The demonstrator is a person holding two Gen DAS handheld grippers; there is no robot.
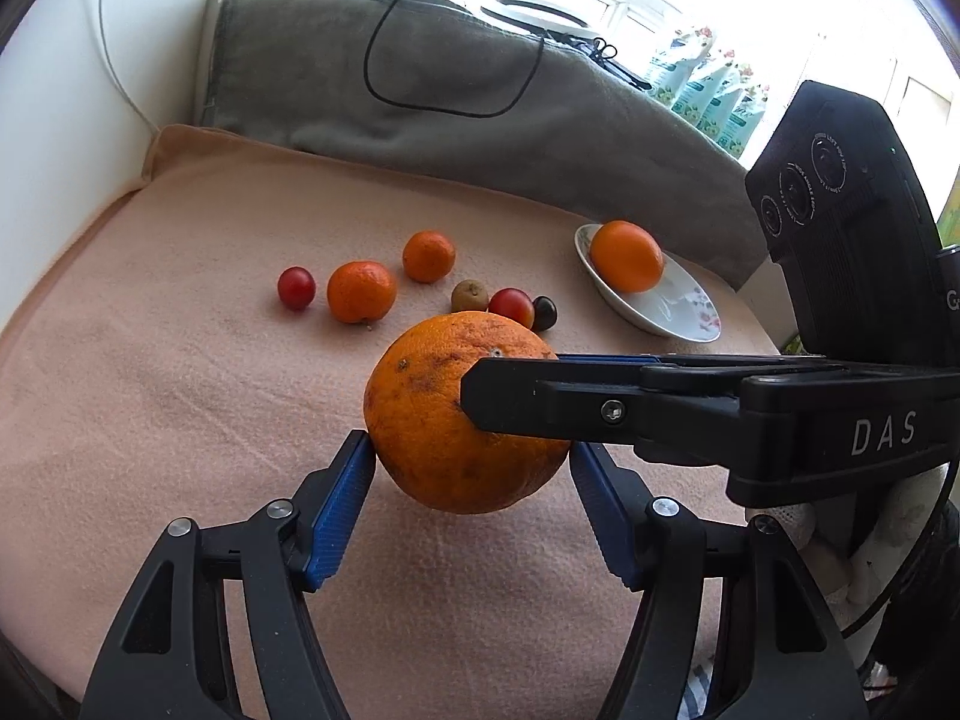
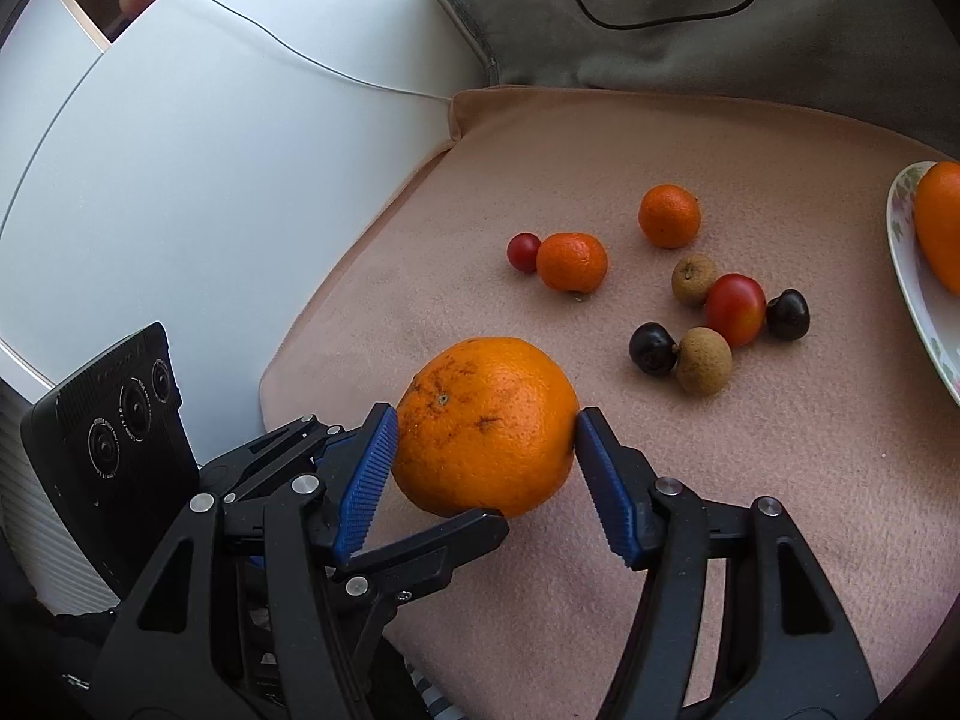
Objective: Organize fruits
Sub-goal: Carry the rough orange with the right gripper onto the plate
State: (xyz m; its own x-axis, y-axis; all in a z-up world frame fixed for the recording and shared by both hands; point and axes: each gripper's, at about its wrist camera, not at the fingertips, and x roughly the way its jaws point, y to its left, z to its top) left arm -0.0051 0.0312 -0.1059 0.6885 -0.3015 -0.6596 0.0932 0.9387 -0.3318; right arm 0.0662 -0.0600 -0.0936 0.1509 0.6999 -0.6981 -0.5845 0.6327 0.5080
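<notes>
A large blemished orange (image 1: 432,420) (image 2: 480,426) hangs just above the peach cloth (image 1: 180,390). Both grippers are on it. My left gripper (image 1: 469,445) has its blue pads (image 1: 339,510) pressed on the orange's two sides. My right gripper (image 2: 486,415) clamps it crosswise, and one of its black fingers (image 1: 516,399) lies across the fruit in the left wrist view. A white flowered plate (image 1: 666,312) (image 2: 903,276) at the far right holds another orange (image 1: 627,255) (image 2: 942,222).
Two mandarins (image 2: 572,262) (image 2: 669,216), red cherry tomatoes (image 2: 523,252) (image 2: 735,309), dark cherries (image 2: 652,348) and brown longans (image 2: 704,360) lie loose on the cloth. A grey blanket (image 1: 420,90) with a black cable (image 1: 384,30) rises behind. A white panel (image 2: 210,150) borders the left.
</notes>
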